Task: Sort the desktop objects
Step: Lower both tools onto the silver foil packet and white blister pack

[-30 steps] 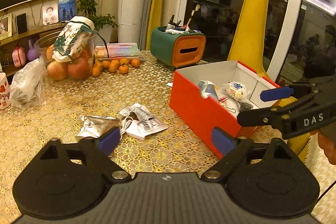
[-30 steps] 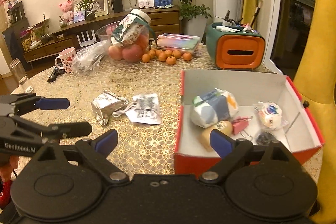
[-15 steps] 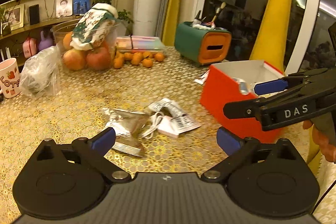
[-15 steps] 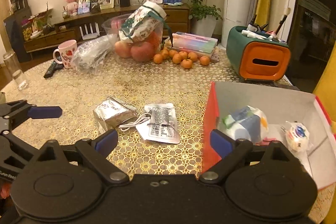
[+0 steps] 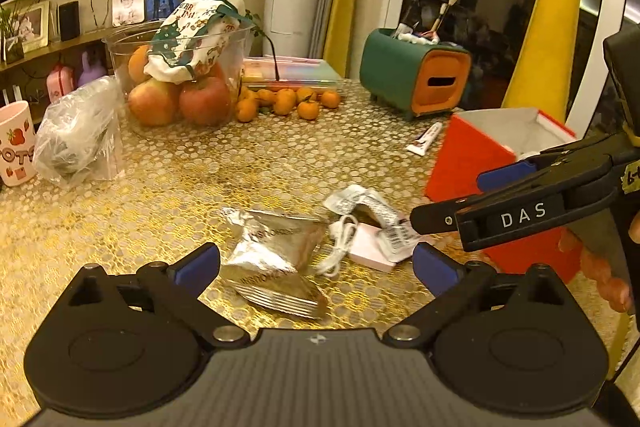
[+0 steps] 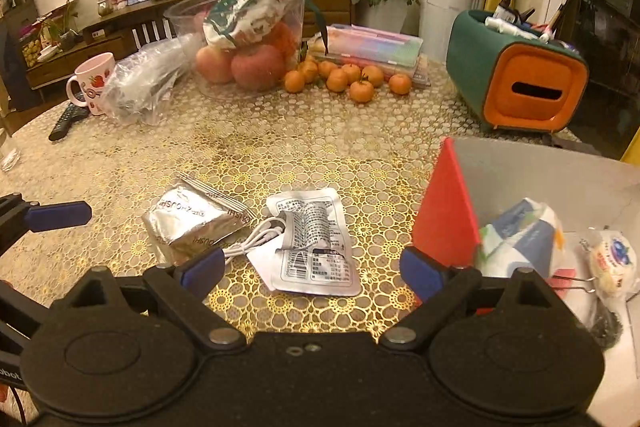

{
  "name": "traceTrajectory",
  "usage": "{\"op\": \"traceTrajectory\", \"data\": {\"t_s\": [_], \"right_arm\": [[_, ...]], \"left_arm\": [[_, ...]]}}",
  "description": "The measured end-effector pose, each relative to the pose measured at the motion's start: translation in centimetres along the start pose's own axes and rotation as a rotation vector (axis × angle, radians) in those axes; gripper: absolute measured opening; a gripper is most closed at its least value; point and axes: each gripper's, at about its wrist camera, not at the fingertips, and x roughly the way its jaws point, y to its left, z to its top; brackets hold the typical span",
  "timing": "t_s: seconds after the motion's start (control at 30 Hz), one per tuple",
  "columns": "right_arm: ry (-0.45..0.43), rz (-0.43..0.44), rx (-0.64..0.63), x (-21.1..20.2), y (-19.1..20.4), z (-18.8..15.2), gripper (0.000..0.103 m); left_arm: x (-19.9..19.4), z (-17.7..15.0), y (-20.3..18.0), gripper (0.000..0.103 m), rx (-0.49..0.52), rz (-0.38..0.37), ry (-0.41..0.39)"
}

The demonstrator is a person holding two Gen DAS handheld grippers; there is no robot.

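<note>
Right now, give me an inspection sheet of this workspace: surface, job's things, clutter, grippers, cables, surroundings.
Surface: gold-patterned tablecloth.
Job's things: silver foil packet, printed sachet and pink pad lie loose; red box already holds several items.
Clutter: fruit bowl, tangerines, mug, plastic bag, remote, green-orange organiser, tube.
Grippers: left gripper open; right gripper open; both empty.
Cables: white cable beside the sachet.
Surroundings: TV, sideboard, plants, curtains.

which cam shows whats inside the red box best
The right wrist view: it looks down into the red box, showing wrapped packets on its white floor. The left wrist view shows mostly its red outer wall, and the right gripper crosses in front.
</note>
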Motion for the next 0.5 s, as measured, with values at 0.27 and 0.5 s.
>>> {"op": "traceTrajectory", "data": {"t_s": [0.27,0.5], "right_arm": [[0.022,-0.05,0.029,2.6,-0.4,0.8,0.094],[0.003,-0.156,0.006,4.5,1.1,1.5,0.093]], "left_arm": [[3.1,0.8,1.0,0.103,0.007,0.024,0.048],[5.1,1.0,2.2,0.103,0.0,0.048,0.088]]}}
